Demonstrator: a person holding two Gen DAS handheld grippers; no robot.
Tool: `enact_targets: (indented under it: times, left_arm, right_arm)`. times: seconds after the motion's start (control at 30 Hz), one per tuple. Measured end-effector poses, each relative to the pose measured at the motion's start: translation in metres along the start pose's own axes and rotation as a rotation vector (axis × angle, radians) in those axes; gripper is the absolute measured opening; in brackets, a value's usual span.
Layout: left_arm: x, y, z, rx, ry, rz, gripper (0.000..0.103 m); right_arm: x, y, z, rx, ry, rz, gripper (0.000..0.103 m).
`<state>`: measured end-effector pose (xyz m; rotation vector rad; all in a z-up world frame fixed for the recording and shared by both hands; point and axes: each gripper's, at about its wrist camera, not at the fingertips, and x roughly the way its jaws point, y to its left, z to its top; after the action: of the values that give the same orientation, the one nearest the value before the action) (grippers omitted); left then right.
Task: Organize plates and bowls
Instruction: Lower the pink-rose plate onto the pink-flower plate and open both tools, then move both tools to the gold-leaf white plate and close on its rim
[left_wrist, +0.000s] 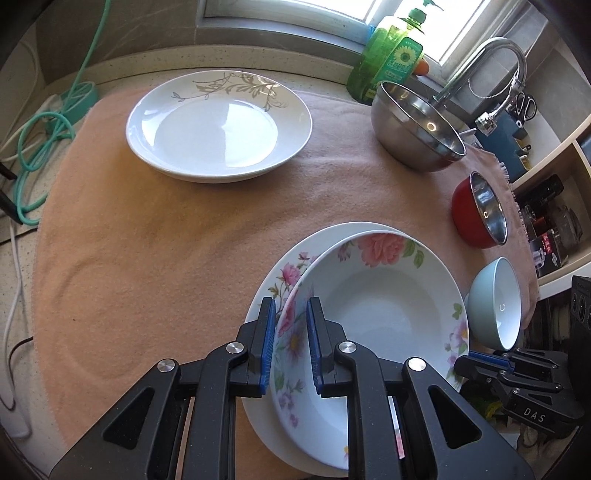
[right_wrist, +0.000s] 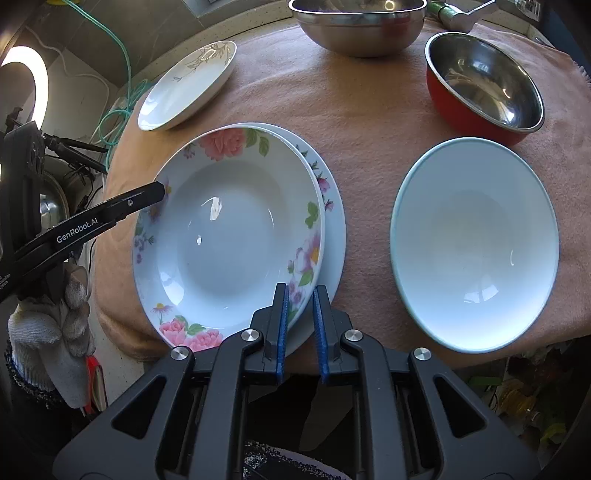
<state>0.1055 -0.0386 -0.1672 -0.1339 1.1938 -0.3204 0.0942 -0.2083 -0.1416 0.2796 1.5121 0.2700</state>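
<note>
Peach cloth (left_wrist: 155, 258) covers bench. Left tool (left_wrist: 291, 332) clamped on near-left rim of deep floral plate (left_wrist: 388, 302), which sits tilted on flat floral plate (right_wrist: 334, 229). Right tool (right_wrist: 299, 321) at near rim of same stack, pads narrowly apart, not pressing, rim between them. Pale blue bowl (right_wrist: 476, 243) just right, clear gap between. Red bowl (right_wrist: 480, 85) and steel bowl (right_wrist: 358, 26) behind. Leaf-pattern plate (left_wrist: 218, 125) far left, wide bare cloth around it.

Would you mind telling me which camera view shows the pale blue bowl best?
The right wrist view: the pale blue bowl sits there whole, its interior open to the camera. In the left wrist view it appears small and distorted at the right edge.
</note>
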Motion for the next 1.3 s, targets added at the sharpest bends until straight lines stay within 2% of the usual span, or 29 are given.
enact_targets:
  times: [0.17, 0.57, 0.63, 0.83, 0.9, 1.07, 1.3]
  left_arm:
    - [0.001, -0.001, 0.0, 0.008, -0.001, 0.01, 0.015]
    - [0.001, -0.002, -0.001, 0.015, -0.002, 0.023, 0.015]
    - [0.0, -0.002, -0.001, 0.013, 0.001, 0.019, 0.02]
    - [-0.001, -0.001, -0.001, 0.016, 0.003, 0.019, 0.02]
    - [-0.001, 0.0, -0.002, 0.015, 0.006, 0.019, 0.02]
    - [-0.007, 0.004, -0.002, -0.001, -0.008, 0.016, 0.027]
    - [-0.02, 0.016, -0.001, -0.047, -0.034, -0.002, 0.027]
  right_arm:
    - [0.001, 0.005, 0.0, -0.011, 0.002, 0.002, 0.023]
    - [0.002, 0.007, 0.001, -0.016, 0.009, 0.003, 0.023]
    - [0.002, 0.007, 0.001, -0.015, 0.008, 0.003, 0.023]
    - [0.001, 0.007, 0.002, -0.01, 0.008, 0.002, 0.024]
    - [0.001, 0.007, 0.002, -0.007, 0.005, 0.003, 0.026]
    - [-0.004, 0.009, 0.003, -0.011, -0.018, -0.004, 0.051]
    - [-0.01, 0.012, 0.001, -0.012, -0.026, 0.001, 0.052]
